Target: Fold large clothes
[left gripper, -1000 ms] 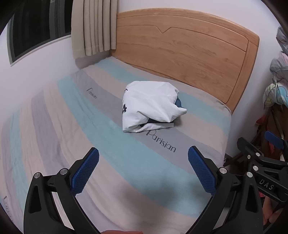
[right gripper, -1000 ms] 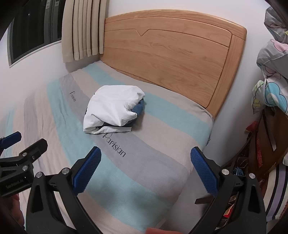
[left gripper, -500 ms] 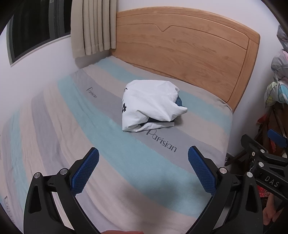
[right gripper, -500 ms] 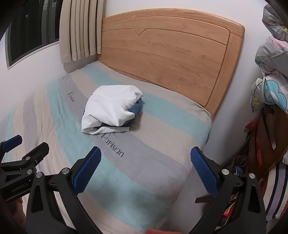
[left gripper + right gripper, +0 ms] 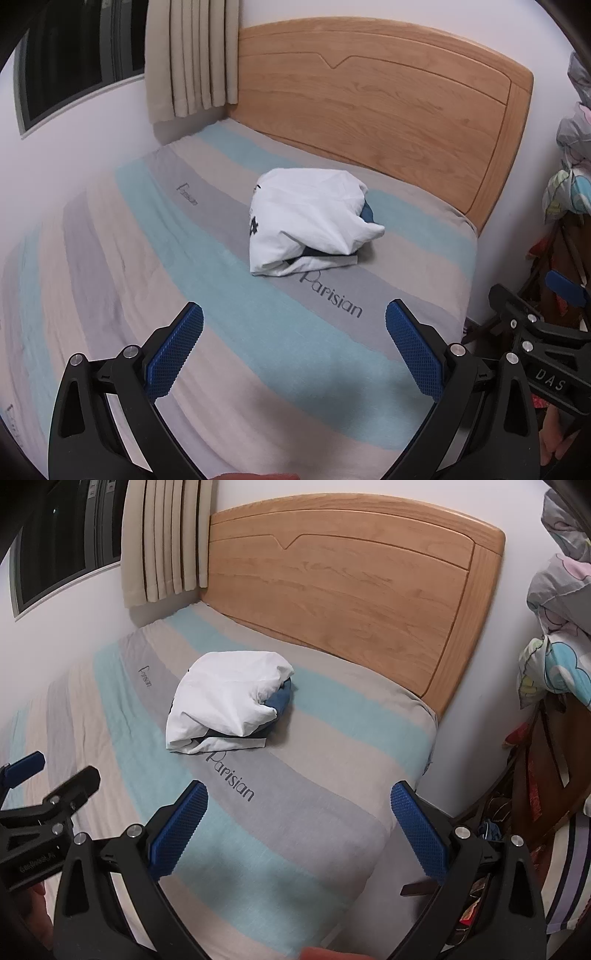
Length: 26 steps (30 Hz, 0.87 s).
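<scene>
A crumpled white garment (image 5: 306, 221) with dark blue parts lies in a heap on the striped bed (image 5: 184, 280), near the headboard. It also shows in the right wrist view (image 5: 225, 705). My left gripper (image 5: 294, 343) is open and empty, held above the bed well short of the garment. My right gripper (image 5: 299, 823) is open and empty, over the bed's right part, also short of the garment. The right gripper shows at the right edge of the left wrist view (image 5: 535, 347); the left gripper shows at the left edge of the right wrist view (image 5: 40, 812).
A wooden headboard (image 5: 388, 110) stands behind the bed. A wall with a window and curtain (image 5: 188, 59) runs along the left. Hanging clothes and clutter (image 5: 554, 672) crowd the right side beyond the bed's edge (image 5: 424, 746).
Both grippers have drifted a little; the view has shifted slightly. The garment has not moved and both grippers stay open.
</scene>
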Tool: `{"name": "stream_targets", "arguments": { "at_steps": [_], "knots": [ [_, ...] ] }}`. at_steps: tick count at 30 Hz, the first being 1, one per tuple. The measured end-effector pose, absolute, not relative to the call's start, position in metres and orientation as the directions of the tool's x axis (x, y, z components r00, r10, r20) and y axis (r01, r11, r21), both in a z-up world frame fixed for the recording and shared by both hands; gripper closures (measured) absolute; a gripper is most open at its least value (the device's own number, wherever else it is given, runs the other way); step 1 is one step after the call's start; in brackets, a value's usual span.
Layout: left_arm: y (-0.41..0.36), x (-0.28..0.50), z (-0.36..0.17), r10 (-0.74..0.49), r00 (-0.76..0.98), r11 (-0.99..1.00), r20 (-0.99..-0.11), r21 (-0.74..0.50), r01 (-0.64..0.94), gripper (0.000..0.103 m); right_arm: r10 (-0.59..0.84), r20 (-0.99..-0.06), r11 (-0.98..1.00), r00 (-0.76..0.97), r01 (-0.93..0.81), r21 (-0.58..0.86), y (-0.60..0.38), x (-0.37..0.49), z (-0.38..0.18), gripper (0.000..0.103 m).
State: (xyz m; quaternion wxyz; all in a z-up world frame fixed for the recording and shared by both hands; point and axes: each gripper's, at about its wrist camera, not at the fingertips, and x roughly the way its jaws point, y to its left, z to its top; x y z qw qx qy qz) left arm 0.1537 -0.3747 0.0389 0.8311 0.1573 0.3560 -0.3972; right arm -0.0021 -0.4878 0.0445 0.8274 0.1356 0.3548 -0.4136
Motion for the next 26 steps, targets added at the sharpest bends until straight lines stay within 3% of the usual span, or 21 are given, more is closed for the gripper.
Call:
{"name": "stream_targets", "arguments": {
  "at_steps": [16,26],
  "knots": [
    [-0.3722,0.1492,0.0357,-0.565,0.443,0.635,-0.696,-0.024,0.772,0.006,-0.585,-0.704,0.624,0.403,0.778,-0.074,-0.4852,-0.0016,0.0425,0.007],
    [-0.3783,0.152,0.0349,-0.548,0.4,0.621,-0.734,-0.038,0.783,0.006,-0.58,-0.708,0.621,0.402,0.781,-0.065,-0.4852,-0.0034,0.0435,0.007]
  ]
}}
